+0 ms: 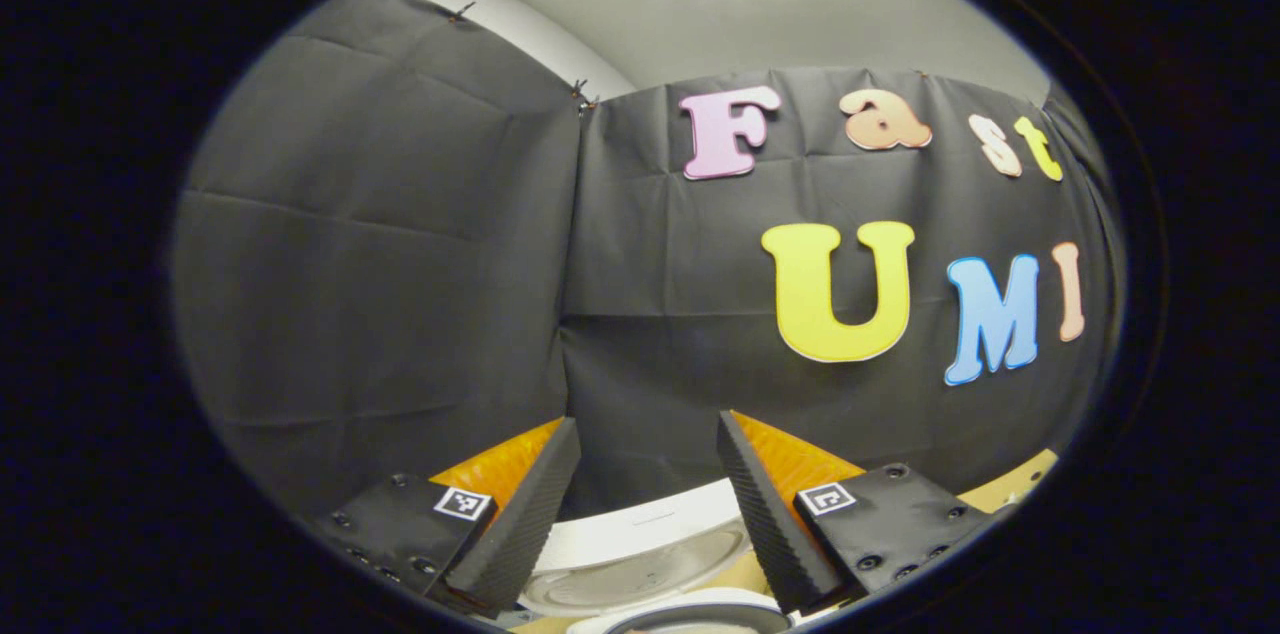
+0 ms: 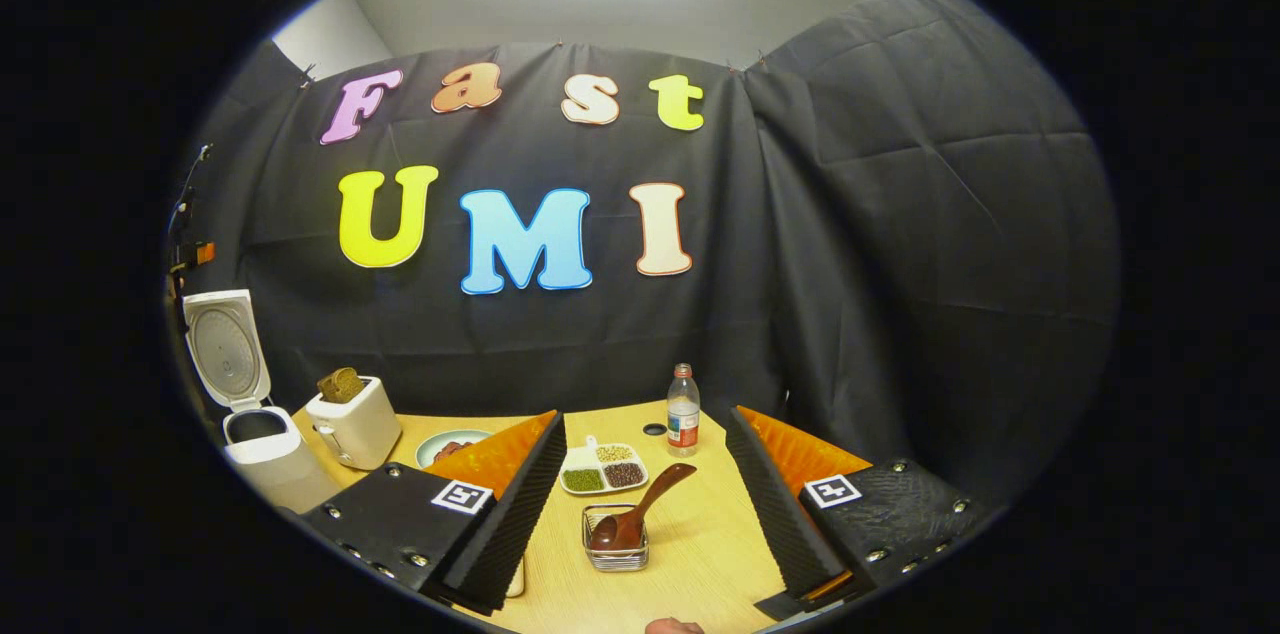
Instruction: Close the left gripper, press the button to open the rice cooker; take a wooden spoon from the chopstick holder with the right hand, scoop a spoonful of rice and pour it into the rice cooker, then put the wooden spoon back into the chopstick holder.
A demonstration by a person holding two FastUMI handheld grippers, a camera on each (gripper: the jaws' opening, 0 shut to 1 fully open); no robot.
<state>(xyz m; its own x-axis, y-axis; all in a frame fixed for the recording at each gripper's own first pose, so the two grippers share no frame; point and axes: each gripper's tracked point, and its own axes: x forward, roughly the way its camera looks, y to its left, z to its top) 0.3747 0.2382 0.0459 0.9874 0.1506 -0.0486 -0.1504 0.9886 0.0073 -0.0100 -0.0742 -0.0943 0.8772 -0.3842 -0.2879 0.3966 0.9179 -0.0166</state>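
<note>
In the right gripper view the white rice cooker [image 2: 262, 459] stands at the table's far left with its lid [image 2: 225, 349] raised upright. A small wire chopstick holder [image 2: 615, 552] sits on the table between my fingers, a short way ahead. The wooden spoon [image 2: 640, 509] rests in it, bowl down, handle slanting up to the right. Behind it a white divided dish [image 2: 600, 469] holds pale grains, green beans and dark beans. My right gripper [image 2: 645, 419] is open above the holder and holds nothing. My left gripper [image 1: 648, 419] is open above the cooker's raised lid [image 1: 640, 539].
A white toaster [image 2: 350, 426] with bread in it stands beside the cooker. A plate [image 2: 450, 444] lies next to it, and a plastic bottle [image 2: 683, 411] stands at the back of the wooden table [image 2: 700, 534]. Part of a hand [image 2: 672, 626] shows at the near edge.
</note>
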